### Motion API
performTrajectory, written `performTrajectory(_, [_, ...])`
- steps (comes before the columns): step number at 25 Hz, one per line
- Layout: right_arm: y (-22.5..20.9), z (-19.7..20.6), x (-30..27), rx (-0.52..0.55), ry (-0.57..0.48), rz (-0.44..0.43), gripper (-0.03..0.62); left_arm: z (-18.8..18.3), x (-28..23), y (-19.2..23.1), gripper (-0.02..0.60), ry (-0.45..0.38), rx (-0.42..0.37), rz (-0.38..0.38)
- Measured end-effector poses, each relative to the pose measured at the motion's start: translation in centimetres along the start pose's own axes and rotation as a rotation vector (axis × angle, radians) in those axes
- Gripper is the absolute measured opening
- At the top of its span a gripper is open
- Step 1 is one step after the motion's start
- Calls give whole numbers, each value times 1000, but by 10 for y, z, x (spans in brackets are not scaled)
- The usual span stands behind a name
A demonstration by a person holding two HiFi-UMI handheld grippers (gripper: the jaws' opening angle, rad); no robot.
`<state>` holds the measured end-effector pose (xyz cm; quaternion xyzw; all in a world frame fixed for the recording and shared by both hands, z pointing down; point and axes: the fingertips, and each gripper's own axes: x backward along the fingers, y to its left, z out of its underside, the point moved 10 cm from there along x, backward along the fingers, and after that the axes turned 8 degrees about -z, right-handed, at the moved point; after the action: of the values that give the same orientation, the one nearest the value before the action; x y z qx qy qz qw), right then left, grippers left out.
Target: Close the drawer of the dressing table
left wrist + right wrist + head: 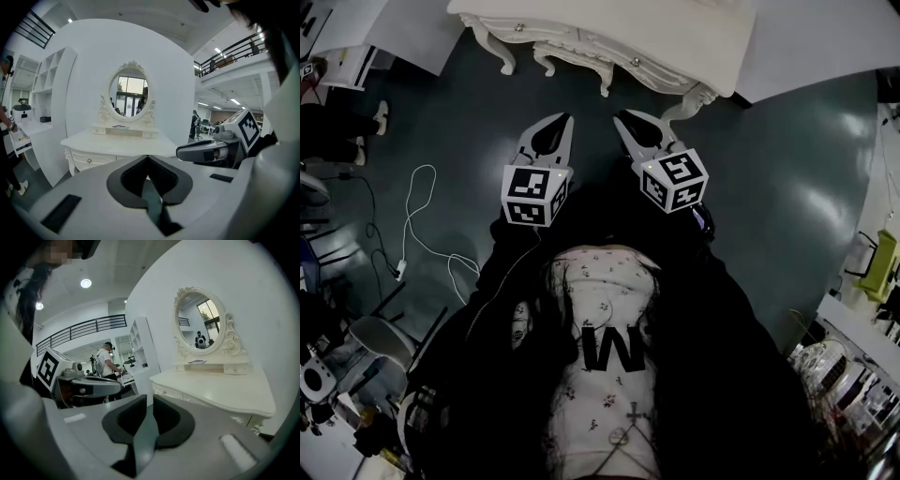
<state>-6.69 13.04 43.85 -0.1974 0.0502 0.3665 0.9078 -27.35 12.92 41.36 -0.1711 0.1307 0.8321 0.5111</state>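
Observation:
The white dressing table point(609, 23) stands at the top of the head view on carved legs, just beyond both grippers. Its drawer fronts point(89, 161) carry small knobs and sit in line with the table's front. An oval mirror point(129, 96) rises on top. My left gripper point(569, 117) is shut and empty, its tips meeting in front of the table point(122, 143). Beside it, my right gripper point(618, 115) keeps a narrow gap between its jaws with nothing in it. Neither gripper touches the table point(220, 390).
A white cable point(422, 216) loops over the dark floor to the left. A person's shoe point(382, 116) shows at the far left, with chairs and gear at lower left. A white shelf unit point(47, 89) stands left of the table. A person point(105, 364) stands further back.

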Motion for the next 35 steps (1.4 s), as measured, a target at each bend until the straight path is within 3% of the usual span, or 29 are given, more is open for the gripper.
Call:
performTrajectory(6, [16, 7, 2, 21, -25, 22, 9, 9, 13, 1, 0, -27, -7, 13])
performTrajectory(35, [51, 11, 0, 82, 8, -15, 9, 16, 44, 3, 0, -73, -18, 20])
